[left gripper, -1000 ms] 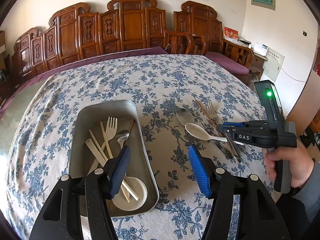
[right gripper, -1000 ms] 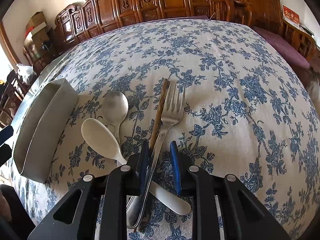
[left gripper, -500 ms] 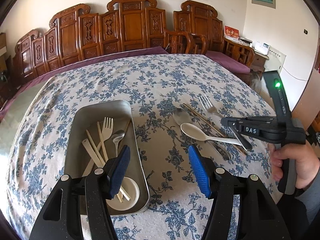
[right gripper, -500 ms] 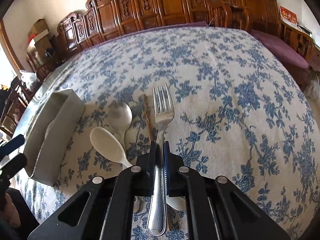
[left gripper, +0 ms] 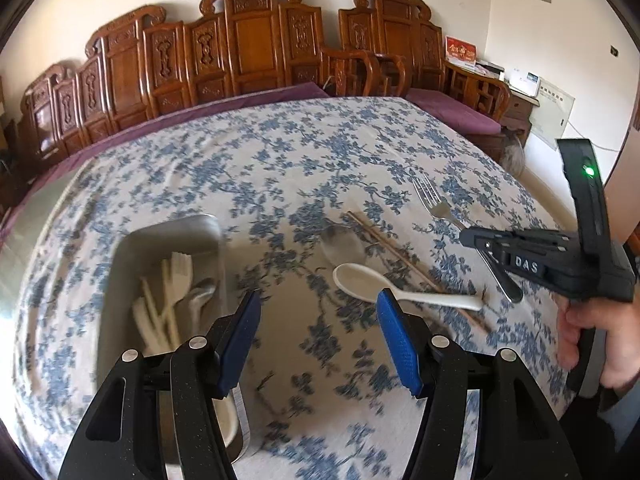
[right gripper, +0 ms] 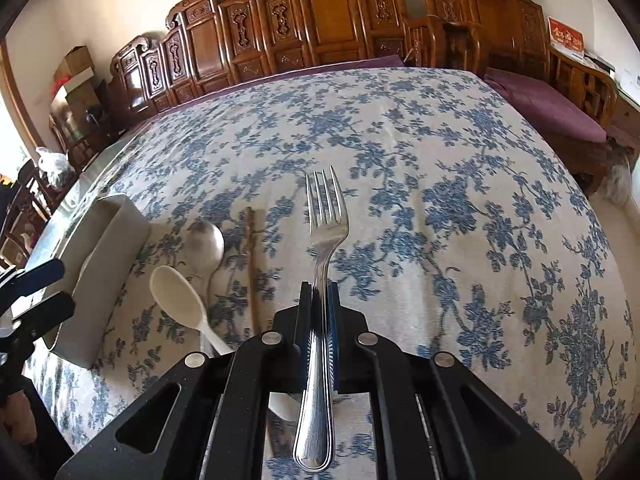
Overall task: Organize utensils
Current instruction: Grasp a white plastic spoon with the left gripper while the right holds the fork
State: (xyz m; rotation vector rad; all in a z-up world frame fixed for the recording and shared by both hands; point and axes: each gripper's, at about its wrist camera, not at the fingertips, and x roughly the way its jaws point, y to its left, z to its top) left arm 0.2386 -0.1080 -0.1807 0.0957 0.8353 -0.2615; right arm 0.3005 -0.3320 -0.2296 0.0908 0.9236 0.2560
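Note:
My right gripper (right gripper: 320, 292) is shut on a metal fork (right gripper: 325, 224) and holds it above the cloth, tines pointing away; it also shows in the left wrist view (left gripper: 468, 236) with the fork (left gripper: 434, 204). On the cloth lie a white spoon (right gripper: 176, 292), a metal spoon (right gripper: 206, 242) and wooden chopsticks (right gripper: 251, 264). The white spoon (left gripper: 368, 280) lies just beyond my left gripper (left gripper: 316, 320), which is open and empty. A metal tray (left gripper: 120, 280) at the left holds a pale fork, spoons and chopsticks.
The table wears a blue-flowered cloth (right gripper: 440, 184). Carved wooden chairs (left gripper: 248, 52) stand along the far side. The tray's outer wall (right gripper: 104, 276) stands left of the spoons in the right wrist view.
My right gripper closed on the metal fork and lifted it off the cloth. The left gripper drew back slightly and stays open.

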